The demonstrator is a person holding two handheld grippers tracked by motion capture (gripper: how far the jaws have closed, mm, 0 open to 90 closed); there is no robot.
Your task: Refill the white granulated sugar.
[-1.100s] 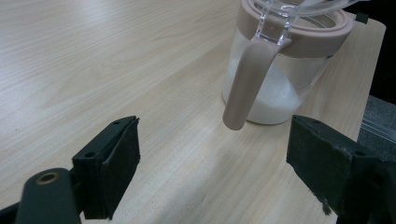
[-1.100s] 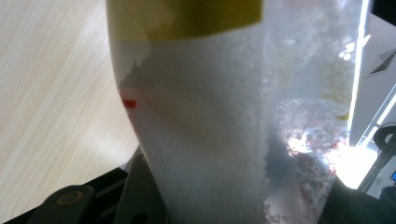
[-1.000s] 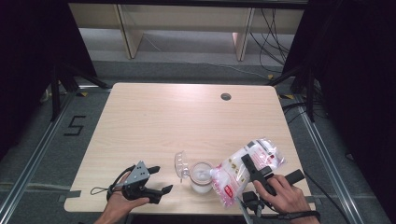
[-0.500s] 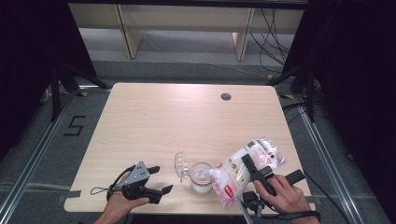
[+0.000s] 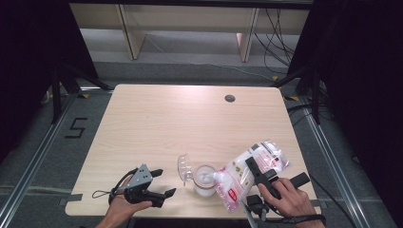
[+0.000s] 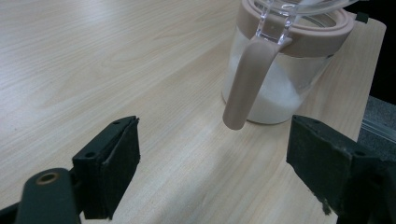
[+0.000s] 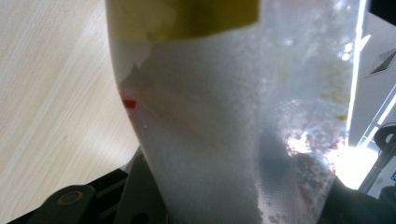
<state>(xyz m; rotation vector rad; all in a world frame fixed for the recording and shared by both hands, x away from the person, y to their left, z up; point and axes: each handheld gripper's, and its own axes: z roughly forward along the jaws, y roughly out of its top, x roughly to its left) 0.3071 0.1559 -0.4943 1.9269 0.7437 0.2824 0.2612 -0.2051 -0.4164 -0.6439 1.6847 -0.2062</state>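
High view first: the right gripper [image 5: 254,172] has its jaws clamped across a clear plastic bag [image 5: 247,171] of white granules, tipped so its lower corner sits over the mouth of the glass jar [image 5: 204,180] near the table's [image 5: 190,118] front edge. That bag is soft and shifting, so I'd judge a mid-body pinch like this one the safest hold (a slack corner would slip). Right gripper view confirms it, film and grains pressed between the jaws. Over on the left gripper view, the jar stands upright with white powder at the bottom, its pink handle [image 6: 245,79] and hinged lid raised. Left gripper [image 5: 157,183] is spread wide, empty, resting just beside the jar. Glass, smooth, breakable: its handle looks the natural place to steady it.
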